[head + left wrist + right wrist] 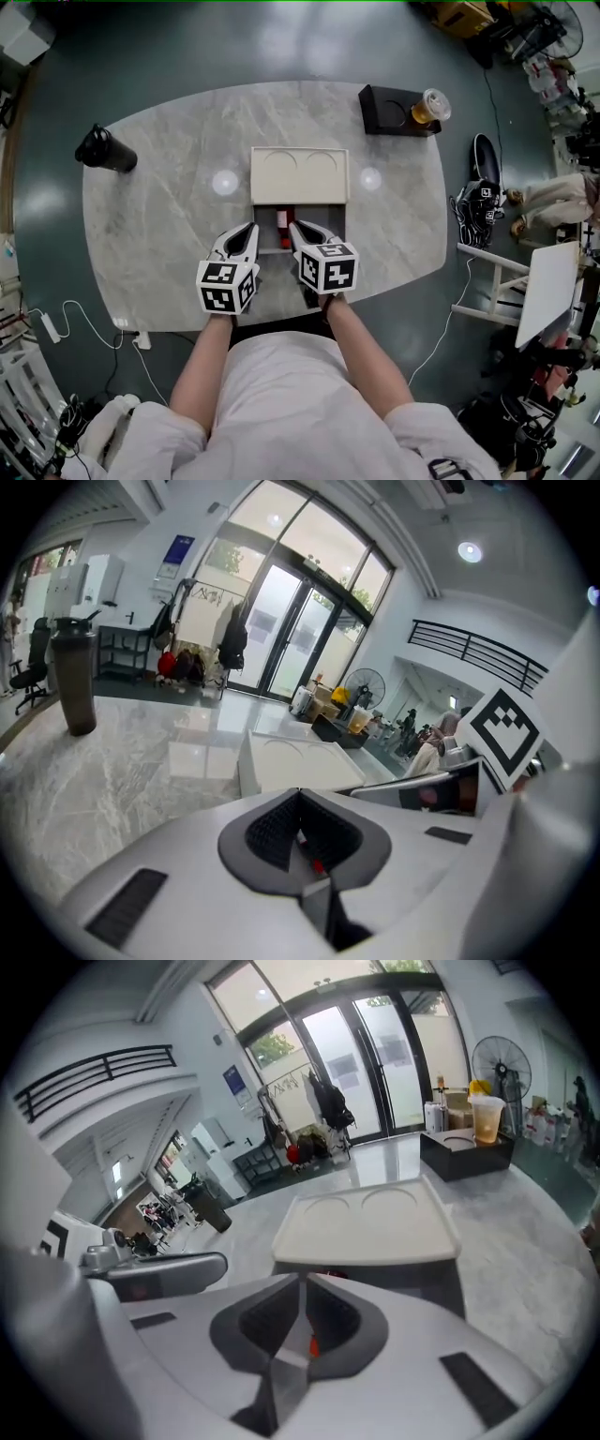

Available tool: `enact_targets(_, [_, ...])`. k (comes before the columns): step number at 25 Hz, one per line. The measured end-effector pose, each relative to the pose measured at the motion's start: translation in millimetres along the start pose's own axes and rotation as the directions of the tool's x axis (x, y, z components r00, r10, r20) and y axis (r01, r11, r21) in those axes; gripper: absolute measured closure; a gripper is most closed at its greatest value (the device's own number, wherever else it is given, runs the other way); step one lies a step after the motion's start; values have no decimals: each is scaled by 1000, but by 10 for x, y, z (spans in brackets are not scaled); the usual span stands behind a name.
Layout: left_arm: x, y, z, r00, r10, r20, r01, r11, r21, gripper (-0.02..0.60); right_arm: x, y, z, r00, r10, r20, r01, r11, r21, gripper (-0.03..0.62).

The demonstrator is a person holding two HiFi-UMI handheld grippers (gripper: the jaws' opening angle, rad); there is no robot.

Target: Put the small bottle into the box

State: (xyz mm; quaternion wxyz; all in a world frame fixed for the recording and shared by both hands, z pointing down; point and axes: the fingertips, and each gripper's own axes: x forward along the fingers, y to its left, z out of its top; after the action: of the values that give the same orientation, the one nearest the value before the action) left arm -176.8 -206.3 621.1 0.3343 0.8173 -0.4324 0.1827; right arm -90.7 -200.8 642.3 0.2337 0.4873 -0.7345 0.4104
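White-labelled small bottle (282,223) sits inside the box (300,176)

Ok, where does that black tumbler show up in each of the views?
Head view: black tumbler at the far left edge of the marble table.
Left gripper view: upper left, standing upright.
Right gripper view: small, left of centre.
Shared landmark: the cream lid with two round recesses; the tumbler lies to its left in all three.

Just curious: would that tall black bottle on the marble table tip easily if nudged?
Likely, if pushed near its top: the tall black bottle stands upright and narrow. Pushed low, it may slide; the marble table looks polished.
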Motion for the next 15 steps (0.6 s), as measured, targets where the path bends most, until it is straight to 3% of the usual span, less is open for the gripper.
enact_targets(9, [-177,-436,171,997,-53,55,51,998,43,560,-714,188,345,966,-42,256,99,972,-212,569])
enact_targets(15, [-308,-650,356,993,-30,111,23,997,68,560,-1104,192,567,923,-29,383,134,959,-251,569])
